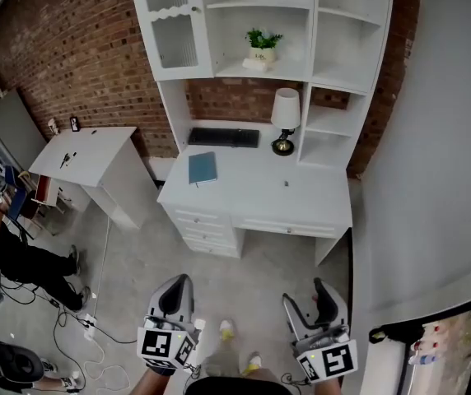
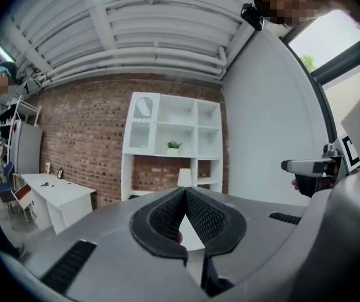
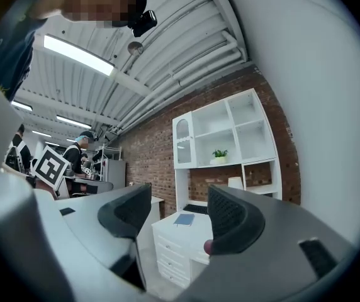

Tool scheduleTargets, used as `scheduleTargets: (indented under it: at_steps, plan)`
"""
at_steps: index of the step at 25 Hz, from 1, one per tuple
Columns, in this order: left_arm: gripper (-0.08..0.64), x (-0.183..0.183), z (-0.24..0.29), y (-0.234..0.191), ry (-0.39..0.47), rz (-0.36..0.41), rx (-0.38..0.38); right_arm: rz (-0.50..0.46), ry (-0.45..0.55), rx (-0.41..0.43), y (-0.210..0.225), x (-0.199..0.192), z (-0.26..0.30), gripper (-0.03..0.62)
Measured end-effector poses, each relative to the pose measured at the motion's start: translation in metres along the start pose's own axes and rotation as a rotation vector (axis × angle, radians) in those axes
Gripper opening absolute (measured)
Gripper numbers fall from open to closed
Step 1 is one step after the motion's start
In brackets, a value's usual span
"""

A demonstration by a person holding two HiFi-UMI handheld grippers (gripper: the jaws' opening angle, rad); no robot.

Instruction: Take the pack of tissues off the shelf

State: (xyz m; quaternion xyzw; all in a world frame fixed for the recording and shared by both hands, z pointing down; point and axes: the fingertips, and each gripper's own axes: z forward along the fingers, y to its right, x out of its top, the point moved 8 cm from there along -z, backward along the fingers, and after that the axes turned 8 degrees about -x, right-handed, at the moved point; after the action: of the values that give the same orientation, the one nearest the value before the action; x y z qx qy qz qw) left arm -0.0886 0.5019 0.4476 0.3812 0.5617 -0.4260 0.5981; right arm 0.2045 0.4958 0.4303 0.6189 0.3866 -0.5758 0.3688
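Your left gripper (image 1: pixel 179 281) has its jaws closed tip to tip with nothing caught in them (in the left gripper view the ribbed pads (image 2: pixel 208 218) meet in a point), while your right gripper (image 1: pixel 305 293) stands with its jaws wide apart and empty. You hold the two side by side, low and level, above a grey floor (image 1: pixel 137 253), with your shoes (image 1: pixel 227 329) between them. Straight ahead of both, and well apart from them, stands a white desk (image 1: pixel 301 196) against a brick wall (image 1: pixel 79 48). On it, ahead of the left gripper, lies a blue notebook (image 1: pixel 202 168), with a black keyboard (image 1: pixel 224 137) beyond that. A small lamp (image 1: pixel 285 113) stands ahead of the right gripper. A white shelf unit (image 1: pixel 334 23) rises from the back of the desk. The pack of tissues (image 1: pixel 254 65) is there on the middle shelf, a pale flat thing at the foot of a potted plant (image 1: pixel 263 44), high ahead of both grippers and far from either. It is too small to tell whether the pot rests on it or just beside it. Off to the left of the left gripper are a white side table (image 1: pixel 95 151), loose cables (image 1: pixel 95 336) on the floor and a seated person (image 1: pixel 5 245).
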Motion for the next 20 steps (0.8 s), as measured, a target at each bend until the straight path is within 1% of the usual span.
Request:
scheduleTargets:
  at_steps: [2,5,7,9,10,11,14,17,20]
  plan:
    - [0.016,-0.004,0.018,-0.01,-0.004,-0.007,0.008,-0.005,-0.017,-0.014,0.007,-0.005,0.017,0.276]
    - [0.017,-0.013,0.05,-0.036,-0.018,0.003,-0.004,-0.021,-0.041,-0.037,0.011,-0.011,0.049,0.276]
    - [0.016,-0.01,0.07,-0.052,-0.001,0.058,0.01,-0.041,-0.047,-0.05,0.014,-0.012,0.073,0.276]
    - [0.016,0.004,0.093,-0.062,0.037,0.132,0.017,-0.052,-0.051,-0.069,0.021,-0.01,0.099,0.276]
    - [0.016,0.013,0.106,-0.067,0.052,0.144,0.007,-0.053,-0.052,-0.082,0.024,-0.009,0.112,0.276]
    - [0.017,0.021,0.12,-0.075,0.065,0.134,-0.011,-0.053,-0.053,-0.094,0.025,-0.007,0.127,0.276]
    - [0.016,0.035,0.154,-0.105,0.097,0.069,-0.055,-0.073,-0.058,-0.119,0.025,0.002,0.168,0.276]
    - [0.015,0.046,0.18,-0.135,0.119,0.044,-0.079,-0.098,-0.048,-0.136,0.021,0.014,0.207,0.276]
    - [0.015,0.049,0.199,-0.162,0.127,0.025,-0.105,-0.12,-0.044,-0.151,0.012,0.021,0.236,0.276]
